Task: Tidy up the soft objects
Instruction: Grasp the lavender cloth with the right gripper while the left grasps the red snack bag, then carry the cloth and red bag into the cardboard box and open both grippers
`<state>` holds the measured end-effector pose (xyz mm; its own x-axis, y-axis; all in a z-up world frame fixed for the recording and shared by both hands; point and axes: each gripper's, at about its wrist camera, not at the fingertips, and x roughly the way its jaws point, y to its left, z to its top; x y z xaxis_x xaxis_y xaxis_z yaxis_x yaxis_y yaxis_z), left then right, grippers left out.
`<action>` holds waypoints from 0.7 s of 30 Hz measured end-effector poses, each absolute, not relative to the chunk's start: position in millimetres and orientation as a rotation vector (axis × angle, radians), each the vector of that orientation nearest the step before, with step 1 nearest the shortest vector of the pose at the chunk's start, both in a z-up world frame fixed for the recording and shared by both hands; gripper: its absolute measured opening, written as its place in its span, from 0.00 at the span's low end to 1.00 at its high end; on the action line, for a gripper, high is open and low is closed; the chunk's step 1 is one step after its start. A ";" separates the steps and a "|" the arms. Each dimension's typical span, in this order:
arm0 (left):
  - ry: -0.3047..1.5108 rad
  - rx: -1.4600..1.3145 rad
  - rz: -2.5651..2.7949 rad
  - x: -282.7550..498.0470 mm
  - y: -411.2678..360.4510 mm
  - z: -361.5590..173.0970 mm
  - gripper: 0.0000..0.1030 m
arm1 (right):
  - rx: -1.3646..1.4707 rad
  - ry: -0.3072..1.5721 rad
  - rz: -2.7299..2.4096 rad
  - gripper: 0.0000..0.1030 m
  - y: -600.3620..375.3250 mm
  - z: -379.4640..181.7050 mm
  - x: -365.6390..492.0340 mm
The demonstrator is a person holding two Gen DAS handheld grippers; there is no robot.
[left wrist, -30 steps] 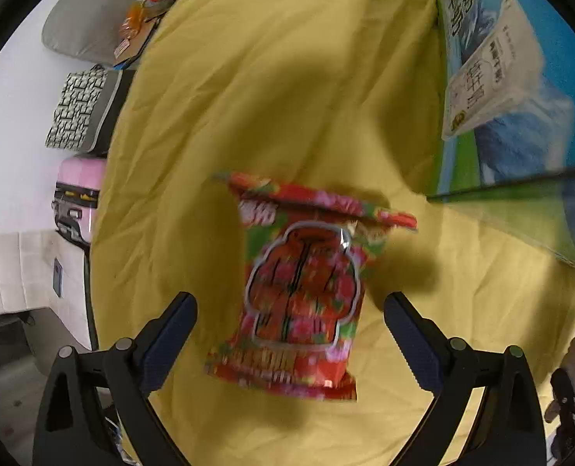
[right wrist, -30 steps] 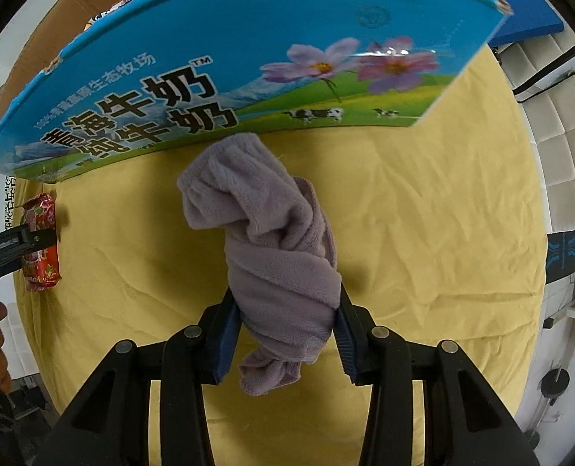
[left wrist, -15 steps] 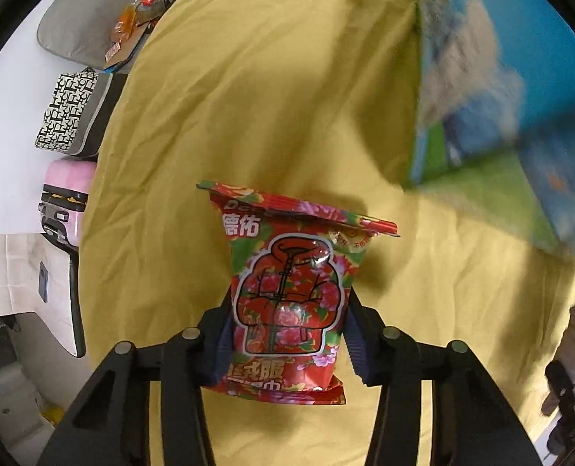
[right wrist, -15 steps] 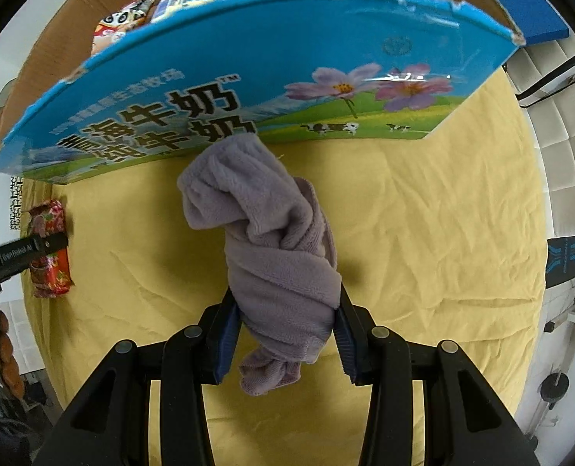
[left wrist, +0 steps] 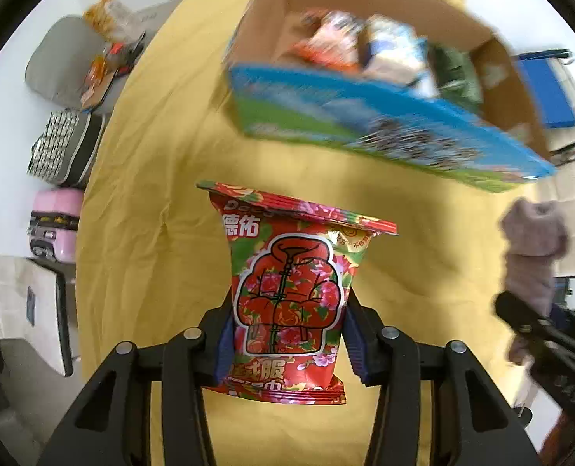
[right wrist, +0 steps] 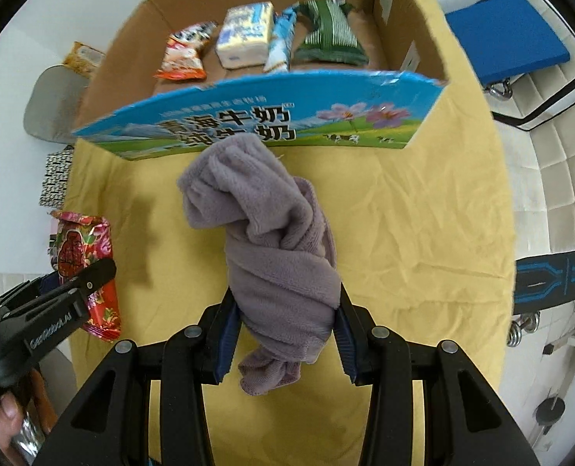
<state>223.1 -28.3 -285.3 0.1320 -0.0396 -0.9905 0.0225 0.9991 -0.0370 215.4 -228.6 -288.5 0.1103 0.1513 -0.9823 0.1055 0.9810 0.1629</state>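
Observation:
My left gripper [left wrist: 289, 339] is shut on a red flowered snack packet [left wrist: 291, 279] and holds it up above the yellow cloth [left wrist: 151, 213]. My right gripper [right wrist: 285, 336] is shut on a twisted grey-purple towel [right wrist: 272, 240], also lifted. Ahead stands an open cardboard box [right wrist: 415, 27] with a blue milk-print front flap [right wrist: 272, 120]; it also shows blurred in the left wrist view [left wrist: 365, 11]. In the right wrist view the packet [right wrist: 83, 268] and the left gripper [right wrist: 60, 303] are at the left. In the left wrist view the towel [left wrist: 532, 256] is at the right.
Inside the box lie an orange packet [right wrist: 184, 56], a pale tissue pack [right wrist: 244, 35], a blue-white sachet [right wrist: 281, 40] and a green striped bag [right wrist: 328, 33]. Left of the cloth are a grey cushion [left wrist: 60, 62], a patterned pouch [left wrist: 60, 147] and a pink case [left wrist: 52, 225].
My left gripper shut on the snack packet and lifted it. Both grippers rose and tilted up, so the inside of the box came into view. The right gripper kept its hold on the towel.

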 end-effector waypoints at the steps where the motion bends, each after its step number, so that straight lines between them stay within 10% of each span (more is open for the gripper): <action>1: 1.414 -0.006 -0.060 218.7 -35.7 -270.5 0.43 | 0.211 1.455 0.039 0.44 -230.4 -280.6 211.0; 21: 1.213 -0.054 -0.195 225.3 -64.3 -137.9 0.43 | 0.274 1.267 0.117 0.44 -240.0 -142.1 184.8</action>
